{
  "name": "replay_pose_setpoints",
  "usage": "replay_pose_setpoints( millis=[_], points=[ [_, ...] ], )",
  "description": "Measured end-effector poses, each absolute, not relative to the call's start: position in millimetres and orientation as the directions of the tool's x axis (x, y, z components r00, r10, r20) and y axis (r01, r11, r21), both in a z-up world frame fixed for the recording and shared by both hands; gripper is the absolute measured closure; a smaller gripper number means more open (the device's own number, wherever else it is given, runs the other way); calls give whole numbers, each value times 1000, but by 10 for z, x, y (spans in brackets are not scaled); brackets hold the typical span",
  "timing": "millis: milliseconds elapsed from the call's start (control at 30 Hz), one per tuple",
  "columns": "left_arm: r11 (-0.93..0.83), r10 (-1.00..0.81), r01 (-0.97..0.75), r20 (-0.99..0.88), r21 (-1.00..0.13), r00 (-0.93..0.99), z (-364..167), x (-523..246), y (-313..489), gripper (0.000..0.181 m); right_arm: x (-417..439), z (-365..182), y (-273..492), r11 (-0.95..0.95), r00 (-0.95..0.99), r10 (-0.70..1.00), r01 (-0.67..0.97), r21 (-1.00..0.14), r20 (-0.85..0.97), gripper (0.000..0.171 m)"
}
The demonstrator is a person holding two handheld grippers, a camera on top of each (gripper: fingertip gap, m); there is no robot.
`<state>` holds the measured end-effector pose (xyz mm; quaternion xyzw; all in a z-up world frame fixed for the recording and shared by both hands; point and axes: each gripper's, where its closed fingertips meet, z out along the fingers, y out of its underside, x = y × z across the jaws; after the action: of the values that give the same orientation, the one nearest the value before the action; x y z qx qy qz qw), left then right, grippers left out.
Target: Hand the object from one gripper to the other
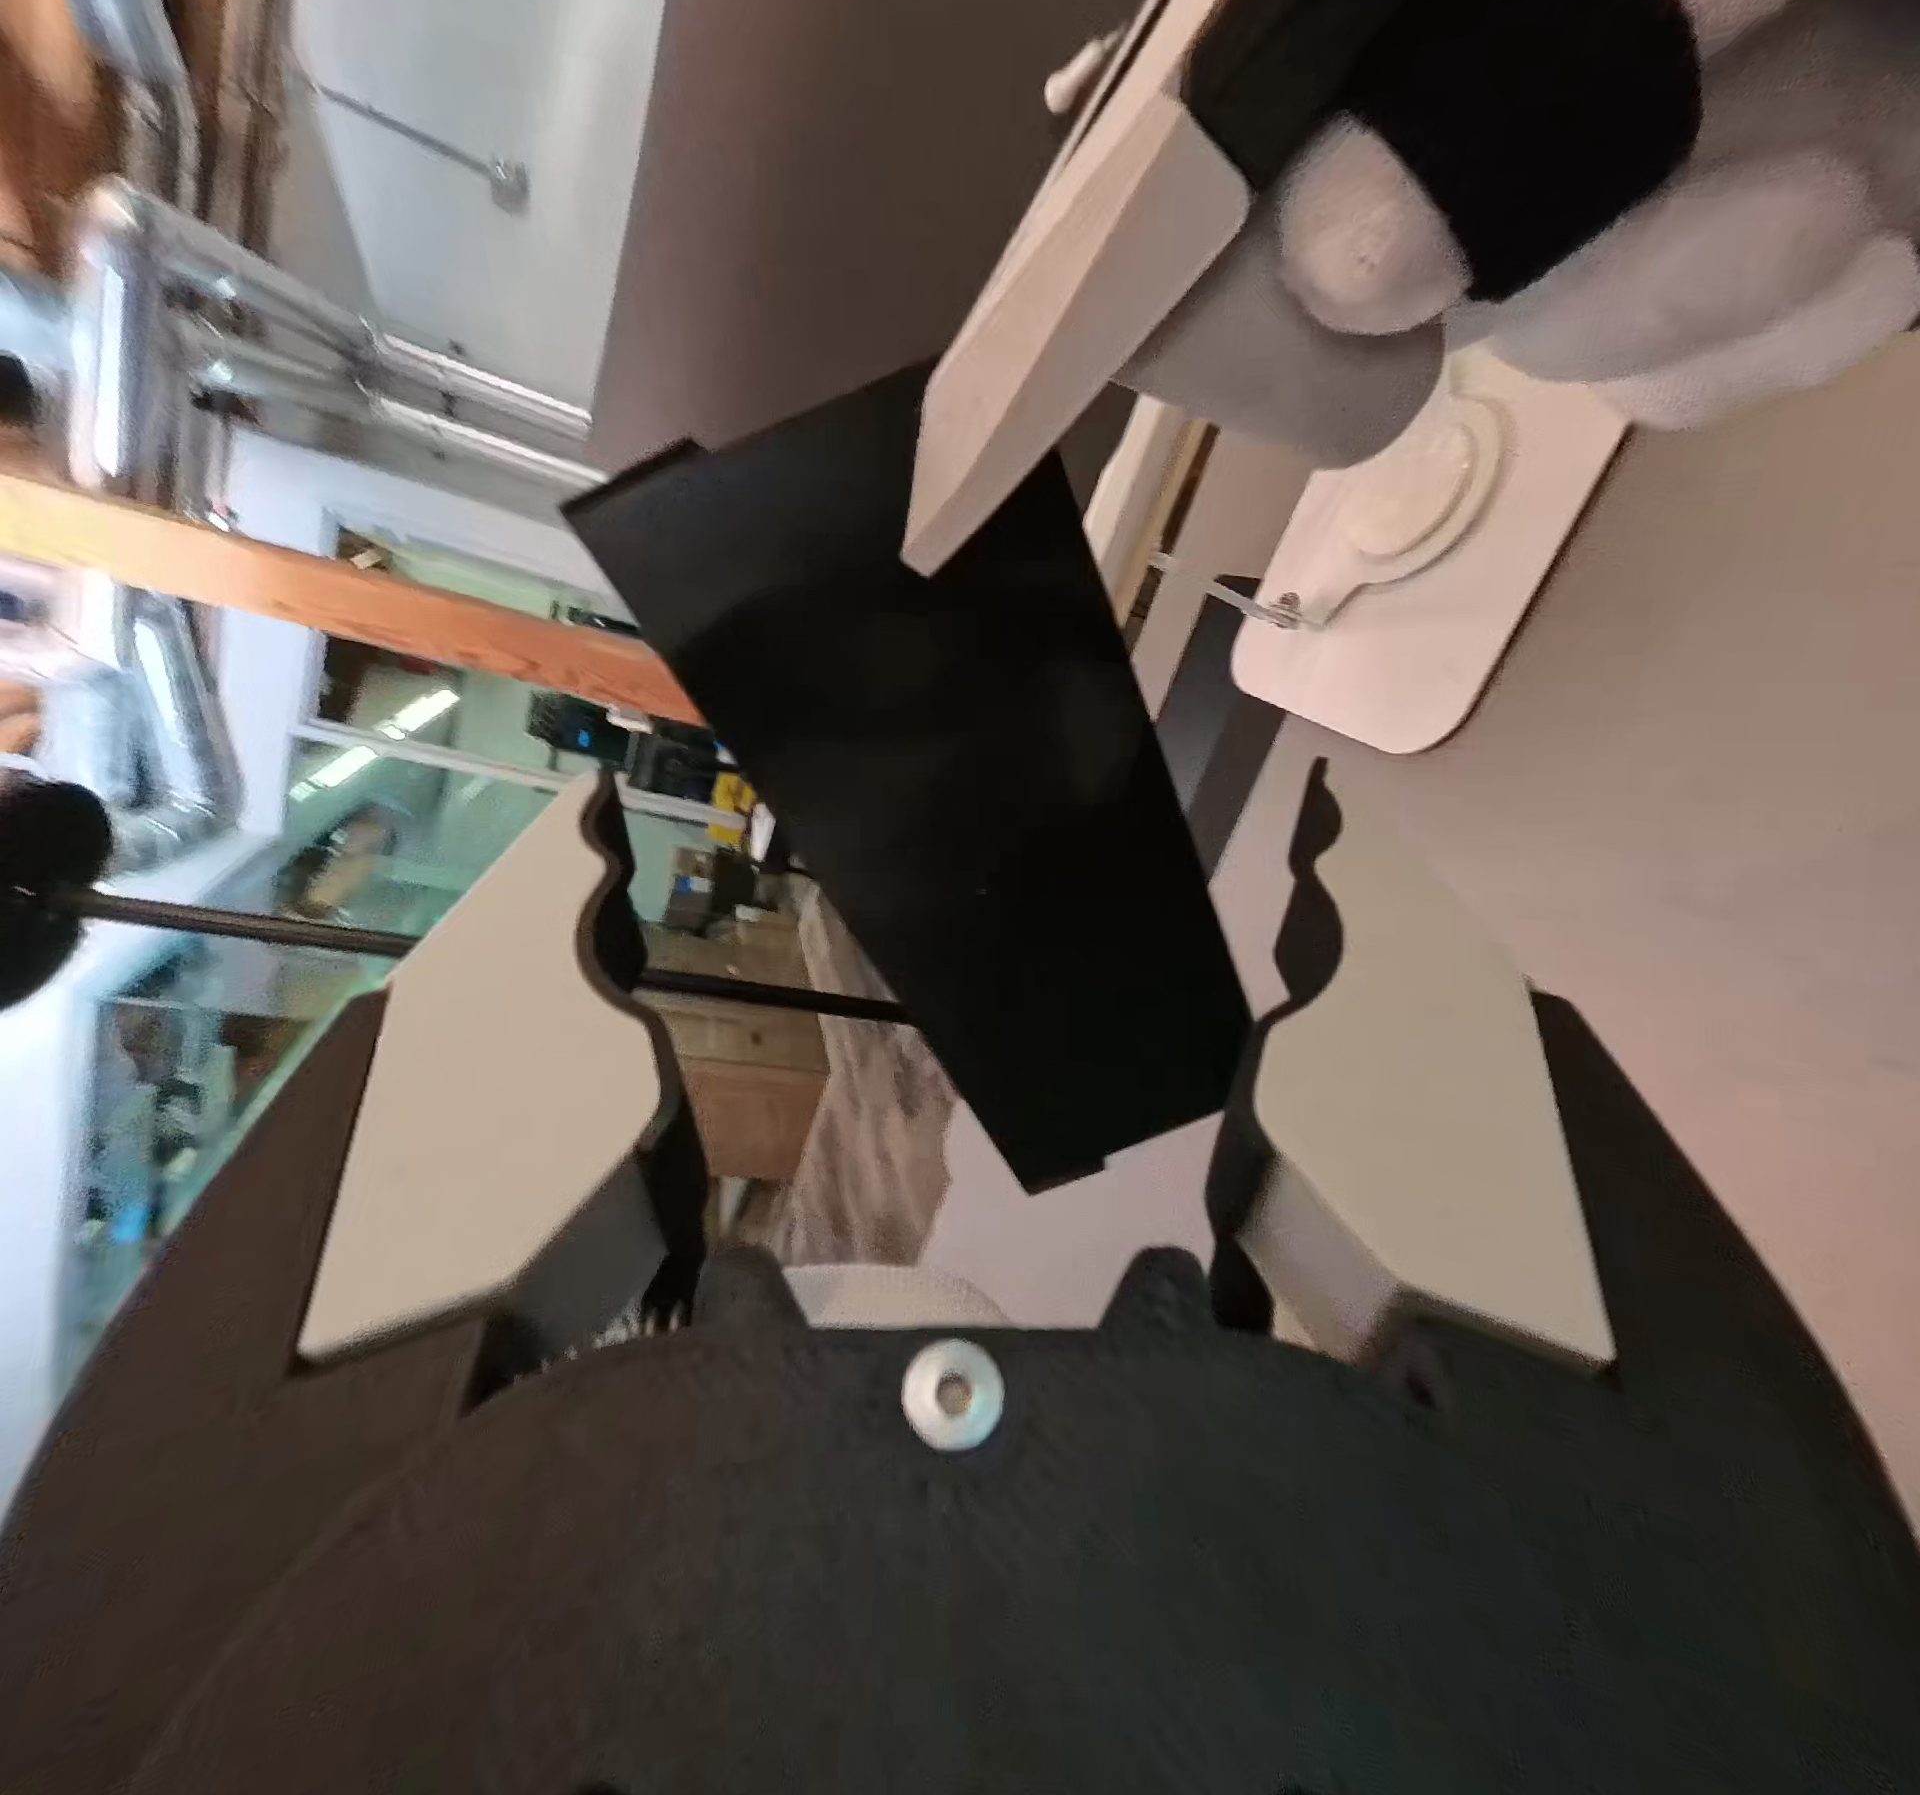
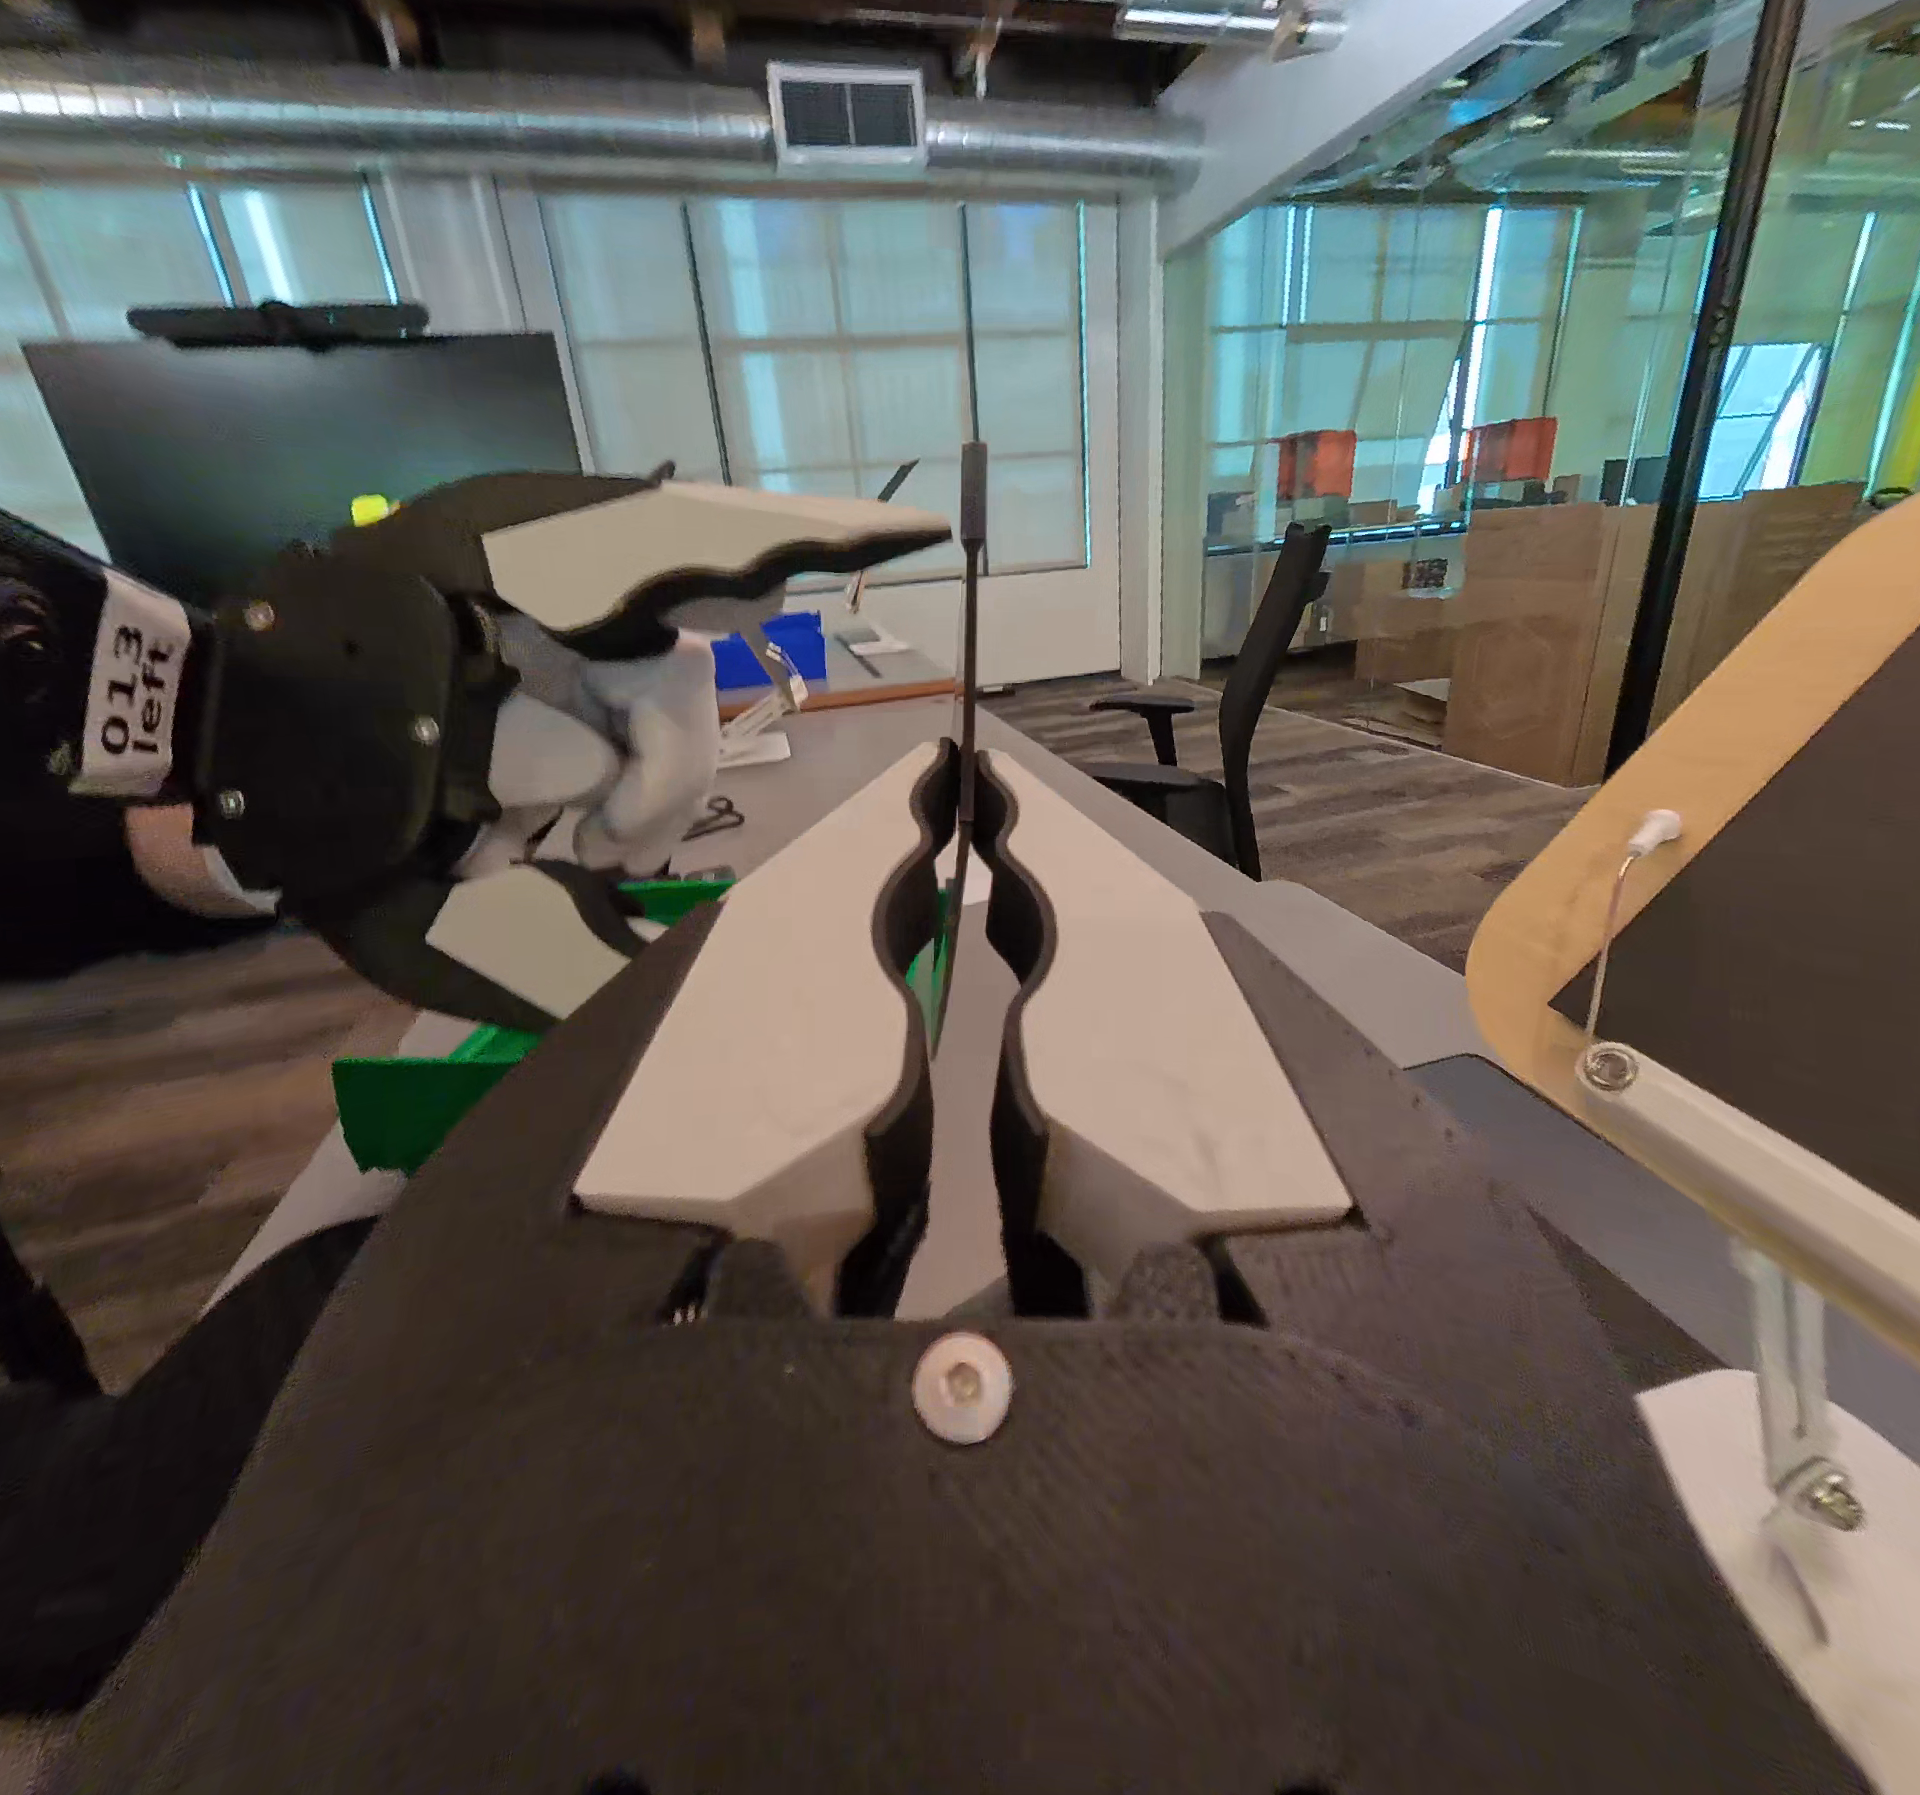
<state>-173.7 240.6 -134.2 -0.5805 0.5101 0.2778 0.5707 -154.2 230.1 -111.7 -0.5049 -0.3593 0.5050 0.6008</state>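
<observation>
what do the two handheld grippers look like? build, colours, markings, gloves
Both match: a textured black body, a silver screw at its centre, and two pale grey wedge fingers with wavy black inner pads. The left gripper is seen from the side in the right wrist view, with a white sticker on its black rear part. A fuzzy light grey glove with a black band is behind the right gripper.

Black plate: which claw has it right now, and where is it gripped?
Right claw pinches the black plate at one end; left claw is open around it.
</observation>
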Motion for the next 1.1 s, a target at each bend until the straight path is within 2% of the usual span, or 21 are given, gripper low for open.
replay_pose_setpoints(
  millis=[67, 133, 200, 333, 433, 700, 733, 800, 867, 1100],
  points=[
    [130, -292, -900, -883, -416, 367, -1433, -1756, 2456, 51, -1562, -1107, 2298, -37, 234, 966, -288, -957, -108, 171],
    [94, -290, -895, -872, -436, 394, -1503, -1789, 2514, 53, -1583, -1085, 2266, -59, 215, 967, -326, -944, -134, 171],
    [77, -262, -886, -867, -457, 424, -1511, -1825, 2569, 59, -1607, -1066, 2223, -77, 192, 970, -348, -934, -151, 171],
    [51, -228, -878, -862, -475, 453, -1482, -1911, 2634, 82, -1657, -1074, 2173, -92, 168, 973, -353, -931, -160, 171],
    [40, -217, -890, -874, -454, 436, -1486, -1949, 2656, 83, -1680, -1089, 2166, -105, 162, 972, -354, -929, -172, 171],
    [99, -250, -865, -854, -492, 457, -1454, -1923, 2599, 86, -1677, -1061, 2143, -111, 135, 977, -335, -935, -164, 171],
    [98, -261, -861, -848, -499, 462, -1452, -1921, 2595, 86, -1677, -1053, 2136, -106, 132, 978, -335, -936, -159, 169],
    [114, -287, -848, -834, -518, 471, -1435, -1900, 2575, 87, -1684, -1057, 2147, -93, 145, 979, -321, -943, -146, 152],
    [110, -316, -836, -817, -537, 483, -1426, -1902, 2565, 86, -1665, -1026, 2125, -67, 142, 983, -325, -943, -119, 149],
    [118, -642, -669, -570, -734, 512, -1456, -1672, 2344, 86, -1458, -825, 2026, 75, 118, 992, -358, -931, 34, 103]
  ],
)
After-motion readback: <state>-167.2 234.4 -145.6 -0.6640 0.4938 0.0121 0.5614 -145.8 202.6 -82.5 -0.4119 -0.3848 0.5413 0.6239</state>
